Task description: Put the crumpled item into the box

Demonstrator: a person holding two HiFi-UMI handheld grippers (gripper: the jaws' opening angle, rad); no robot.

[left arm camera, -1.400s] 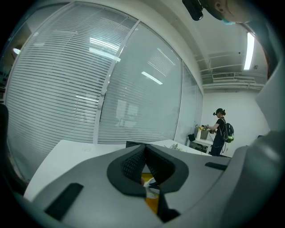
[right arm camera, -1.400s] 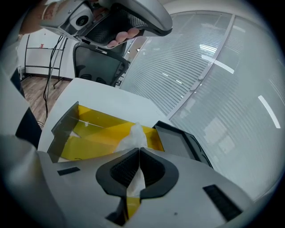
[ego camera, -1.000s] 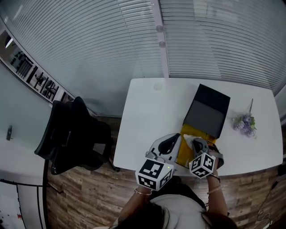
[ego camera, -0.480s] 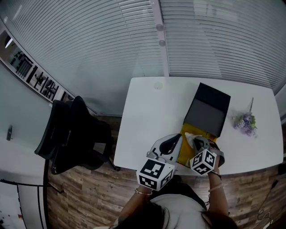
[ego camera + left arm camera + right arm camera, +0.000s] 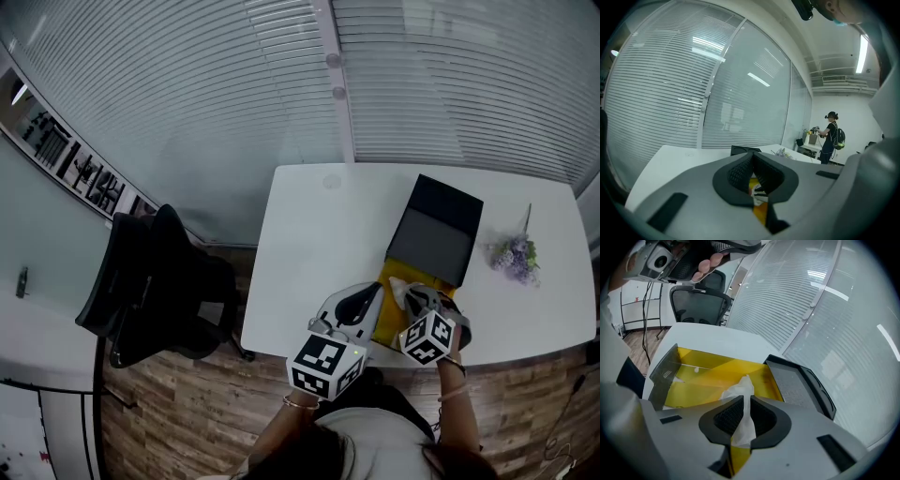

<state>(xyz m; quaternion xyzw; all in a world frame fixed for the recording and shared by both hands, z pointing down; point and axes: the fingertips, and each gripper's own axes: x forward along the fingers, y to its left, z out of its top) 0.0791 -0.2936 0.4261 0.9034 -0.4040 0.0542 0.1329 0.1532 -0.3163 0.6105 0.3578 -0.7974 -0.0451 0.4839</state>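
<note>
A black box (image 5: pixel 405 274) with a yellow inside (image 5: pixel 708 376) lies open near the table's front edge, its lid (image 5: pixel 434 232) swung back flat behind it. My right gripper (image 5: pixel 411 298) is shut on a crumpled white paper (image 5: pixel 742 401), which sticks up between the jaws over the box's near end. In the head view the paper (image 5: pixel 398 290) shows as a white tuft above the yellow lining. My left gripper (image 5: pixel 368 298) hangs just left of the box, its jaws (image 5: pixel 752 161) shut with nothing between them.
The white table (image 5: pixel 319 244) stands against a glass wall with blinds. A small bunch of purple flowers (image 5: pixel 513 258) lies to the right of the lid. A black office chair (image 5: pixel 155 281) stands on the wooden floor at left. A person (image 5: pixel 832 136) stands far off.
The right gripper has edged slightly forward over the box with the paper still held. The left gripper has hardly moved.
</note>
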